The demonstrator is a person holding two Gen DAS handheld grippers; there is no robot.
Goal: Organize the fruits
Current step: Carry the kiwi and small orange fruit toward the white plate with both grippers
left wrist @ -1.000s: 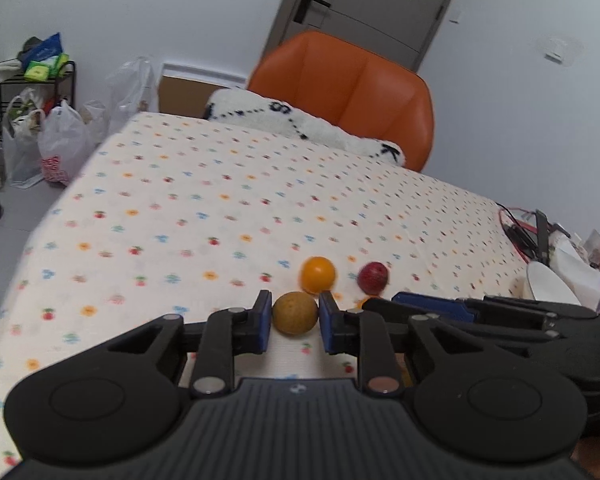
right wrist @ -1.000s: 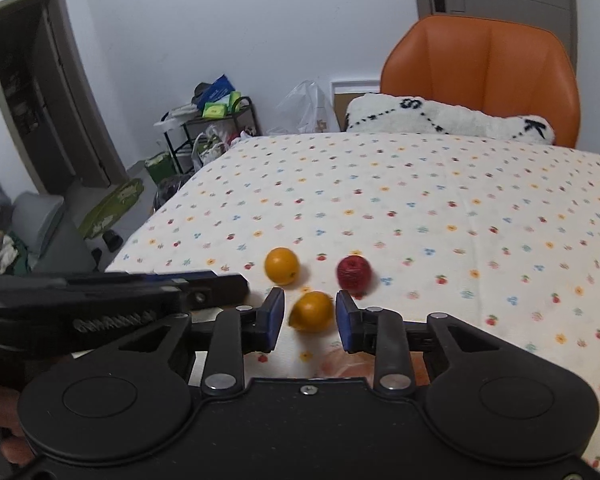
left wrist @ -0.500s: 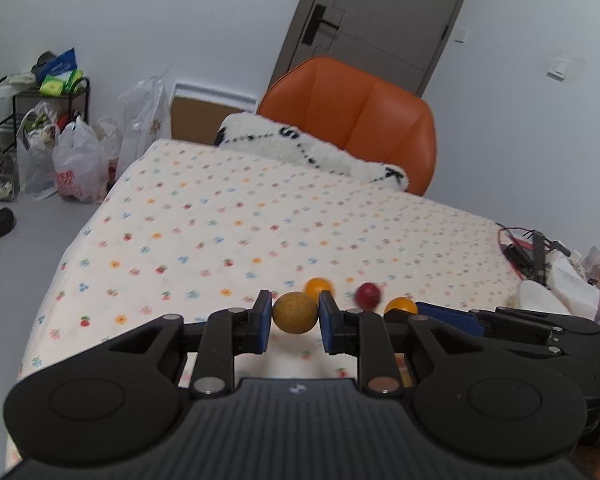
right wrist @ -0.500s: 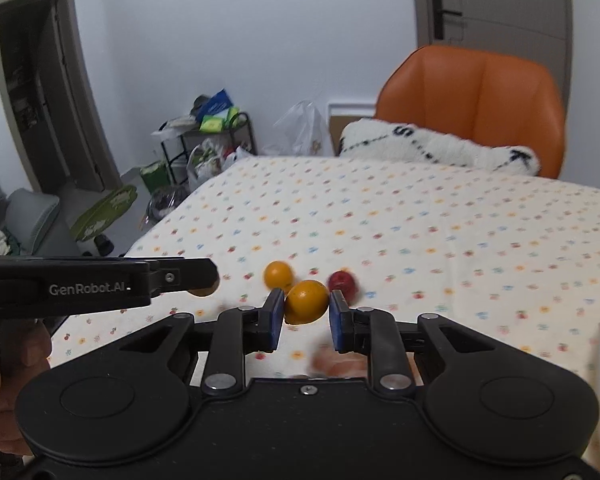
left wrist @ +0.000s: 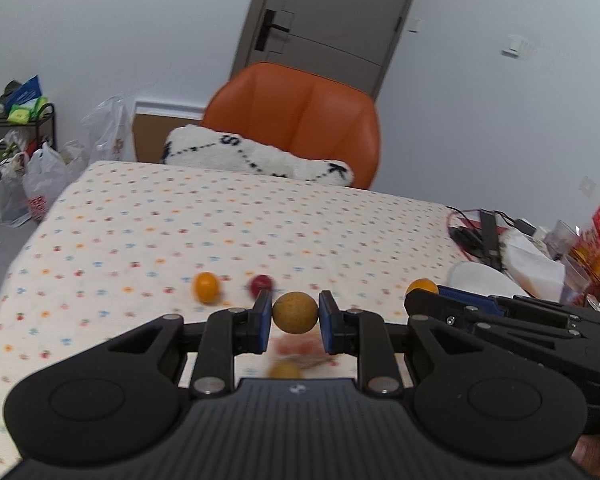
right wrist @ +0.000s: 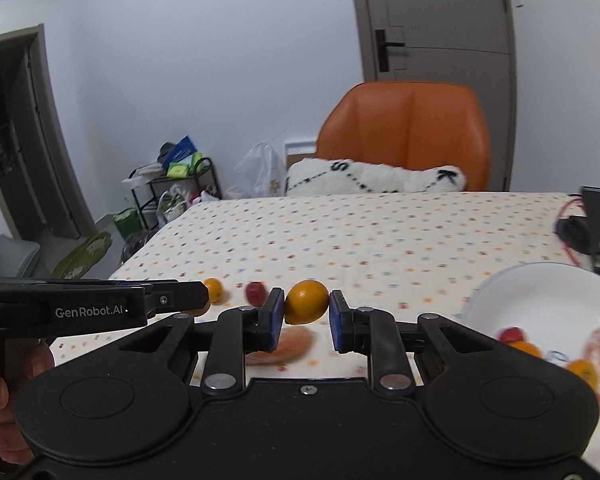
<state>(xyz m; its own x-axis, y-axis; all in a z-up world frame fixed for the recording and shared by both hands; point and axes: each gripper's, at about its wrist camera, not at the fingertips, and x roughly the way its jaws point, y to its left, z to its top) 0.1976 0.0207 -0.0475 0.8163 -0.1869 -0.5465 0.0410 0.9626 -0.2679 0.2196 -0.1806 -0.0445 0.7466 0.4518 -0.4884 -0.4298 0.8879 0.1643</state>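
Fruits split two ways: round brownish-yellow fruit [left wrist: 295, 312] pinched between the blue pads of the left gripper [left wrist: 295, 316], held above the dotted cream tablecloth [left wrist: 220, 224]; glossy orange-yellow fruit [right wrist: 306, 301] clamped in the right gripper [right wrist: 306, 316], just left of the white round plate [right wrist: 540, 292]. Down on the cloth, small orange fruit [left wrist: 206, 287] beside small red fruit [left wrist: 261, 283]. More fruit on the plate, blurred.

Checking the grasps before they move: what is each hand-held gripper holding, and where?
Left hand-held gripper: round yellow-brown fruit, pinched at its sides. Right hand-held gripper: oval orange-yellow fruit, pinched at its ends.
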